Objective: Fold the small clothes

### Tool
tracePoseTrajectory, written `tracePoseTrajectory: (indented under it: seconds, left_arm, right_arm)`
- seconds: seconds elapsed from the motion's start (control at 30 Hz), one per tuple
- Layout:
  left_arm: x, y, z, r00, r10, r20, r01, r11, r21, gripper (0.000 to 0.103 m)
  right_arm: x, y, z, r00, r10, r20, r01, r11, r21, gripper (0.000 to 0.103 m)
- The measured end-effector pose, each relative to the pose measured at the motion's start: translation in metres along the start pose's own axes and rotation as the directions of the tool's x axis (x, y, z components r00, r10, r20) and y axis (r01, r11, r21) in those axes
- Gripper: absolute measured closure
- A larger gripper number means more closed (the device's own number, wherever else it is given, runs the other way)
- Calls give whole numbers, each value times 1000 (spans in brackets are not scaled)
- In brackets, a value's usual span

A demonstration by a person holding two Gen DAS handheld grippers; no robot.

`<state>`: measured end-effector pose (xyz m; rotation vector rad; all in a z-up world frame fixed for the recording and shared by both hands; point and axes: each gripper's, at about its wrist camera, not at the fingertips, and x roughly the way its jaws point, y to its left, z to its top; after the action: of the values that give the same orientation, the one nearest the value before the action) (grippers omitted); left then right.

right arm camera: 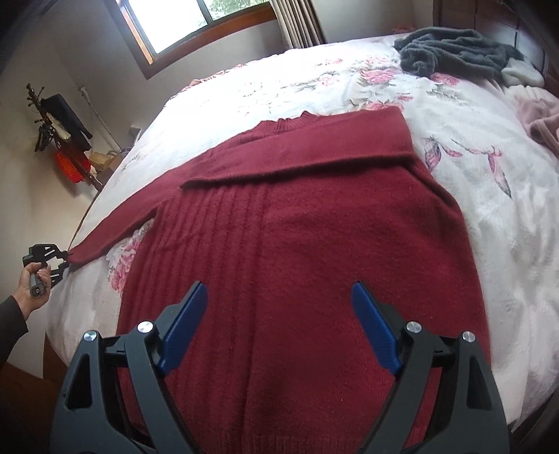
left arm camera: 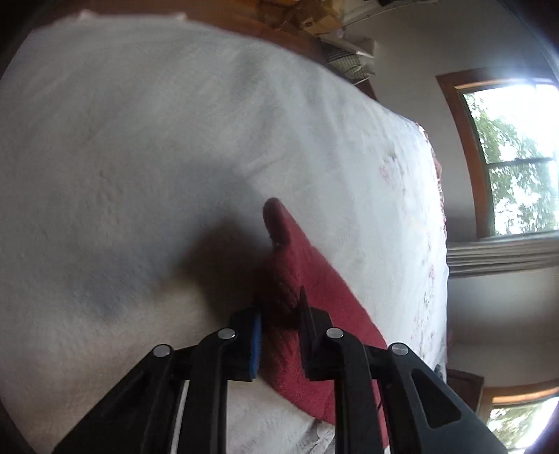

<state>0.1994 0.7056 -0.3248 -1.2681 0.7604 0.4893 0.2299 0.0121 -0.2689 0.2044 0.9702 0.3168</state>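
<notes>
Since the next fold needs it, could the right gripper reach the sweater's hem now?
Probably yes: the right gripper hangs open directly over the red sweater, nothing lying between.

Bedroom interior: a bed (right arm camera: 349, 94) with white floral cover fills the room; behind its far edge a wood-framed window (right arm camera: 195, 24) admits daylight, curtain (right arm camera: 297, 21) beside it; pale walls; a coat stand (right arm camera: 59, 129) left of the bed; grey clothes (right arm camera: 454, 52) heaped at its far right corner
</notes>
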Motion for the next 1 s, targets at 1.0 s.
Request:
tracePoseTrajectory:
  seconds: [1.0]
  left_arm:
    - [140,-363,-328,866,-120,-486,431,675,600,88]
  right_arm:
    - [-41,-91,2,996,-66,63,54,983,177,19]
